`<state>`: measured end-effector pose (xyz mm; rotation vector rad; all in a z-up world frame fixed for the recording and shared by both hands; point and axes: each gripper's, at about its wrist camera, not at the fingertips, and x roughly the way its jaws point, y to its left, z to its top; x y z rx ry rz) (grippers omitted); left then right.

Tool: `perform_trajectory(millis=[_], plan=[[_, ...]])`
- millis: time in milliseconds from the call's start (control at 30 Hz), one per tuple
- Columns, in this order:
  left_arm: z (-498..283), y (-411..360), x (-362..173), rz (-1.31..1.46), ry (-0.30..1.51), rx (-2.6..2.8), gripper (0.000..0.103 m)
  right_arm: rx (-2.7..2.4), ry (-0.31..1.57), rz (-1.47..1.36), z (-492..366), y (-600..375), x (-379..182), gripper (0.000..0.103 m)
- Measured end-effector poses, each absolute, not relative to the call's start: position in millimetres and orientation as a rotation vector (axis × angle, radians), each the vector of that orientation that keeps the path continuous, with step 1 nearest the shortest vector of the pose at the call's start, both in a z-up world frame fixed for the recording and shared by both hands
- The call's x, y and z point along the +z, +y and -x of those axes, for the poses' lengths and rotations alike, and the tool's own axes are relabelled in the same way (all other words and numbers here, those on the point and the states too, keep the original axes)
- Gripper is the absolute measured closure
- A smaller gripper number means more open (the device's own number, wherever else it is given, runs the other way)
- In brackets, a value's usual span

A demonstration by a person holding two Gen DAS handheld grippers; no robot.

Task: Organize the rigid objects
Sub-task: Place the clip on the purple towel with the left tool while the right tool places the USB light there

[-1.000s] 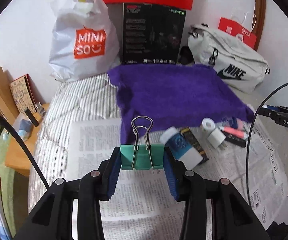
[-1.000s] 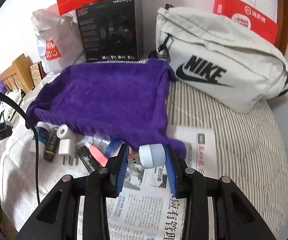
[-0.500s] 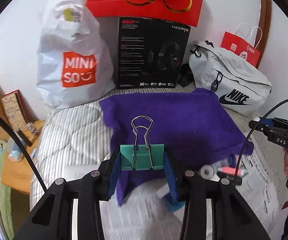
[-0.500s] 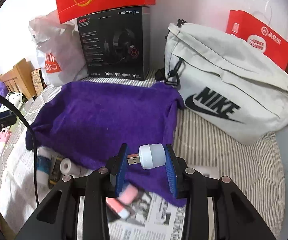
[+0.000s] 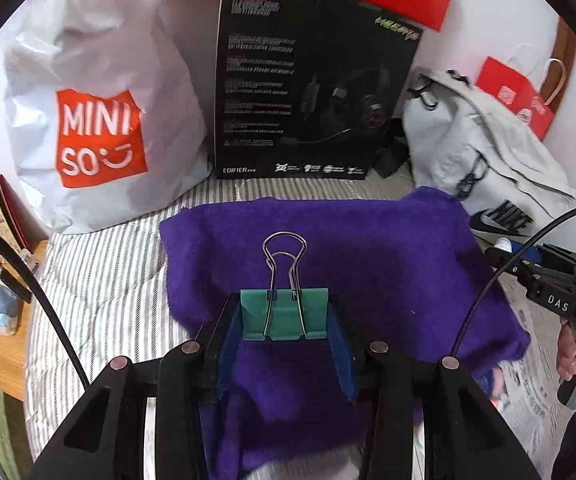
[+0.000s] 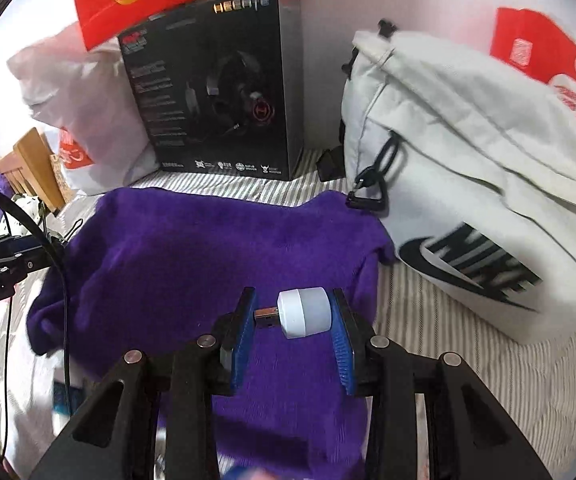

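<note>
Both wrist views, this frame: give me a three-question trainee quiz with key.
1. True or false: the left gripper is shut on a green metal binder clip.
2. What does the right gripper hold? A) white cylindrical USB plug-in light B) pink lip balm C) black pen
3. Fill in: below both grippers lies a purple fuzzy ____.

Key: 1 true. 2 A, the white cylindrical USB plug-in light, metal plug toward the left finger. 3 cloth.
</note>
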<state>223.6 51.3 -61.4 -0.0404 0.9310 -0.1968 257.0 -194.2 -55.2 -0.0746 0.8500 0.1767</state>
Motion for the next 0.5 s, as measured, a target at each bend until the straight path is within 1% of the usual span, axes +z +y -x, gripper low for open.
perform_trajectory(millis=[267,500], plan=[[-266.8,45.6,-97.0,0.071,1.000,-0.184,0.064,0.164,0.913,0.126,-312.6,-180.9,-88.2,0.067],[-286.1,37.6,-108.6,0.066,1.031,-0.187,0.064,0.133,0.968,0.149,-337.6,-176.7,-104.9,0.067]])
